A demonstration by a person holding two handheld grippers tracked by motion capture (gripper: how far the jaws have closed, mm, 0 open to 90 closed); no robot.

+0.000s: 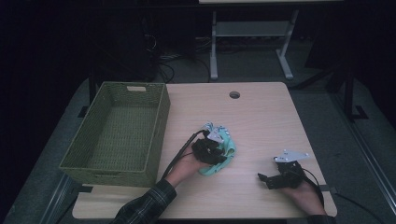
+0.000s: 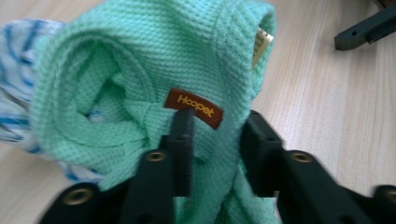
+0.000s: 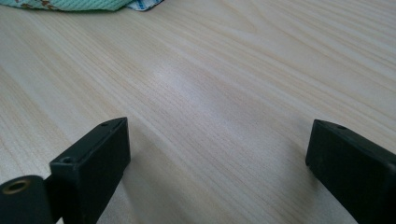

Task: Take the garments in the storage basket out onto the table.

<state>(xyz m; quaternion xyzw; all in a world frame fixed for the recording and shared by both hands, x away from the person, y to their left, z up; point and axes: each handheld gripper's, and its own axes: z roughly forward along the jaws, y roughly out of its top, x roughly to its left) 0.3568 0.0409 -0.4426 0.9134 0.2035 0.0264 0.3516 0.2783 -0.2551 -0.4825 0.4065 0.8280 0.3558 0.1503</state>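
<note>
Straddling waffle-knit mint cloth [image 2: 154, 70] – left tool [image 2: 212, 140] spread | right tool [image 3: 219, 163] spread – bare woodgrain table [image 3: 224, 79]

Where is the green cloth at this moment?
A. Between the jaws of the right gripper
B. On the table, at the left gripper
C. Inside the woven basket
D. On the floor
B: the green cloth lies on the table, with the left gripper at it.

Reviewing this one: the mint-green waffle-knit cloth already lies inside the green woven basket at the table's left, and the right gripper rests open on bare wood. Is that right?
Not quite. The mint-green waffle-knit cloth lies on the light wooden table, right of the green woven basket, under the left gripper; the high view shows it. The right gripper does rest open on bare wood.
</note>
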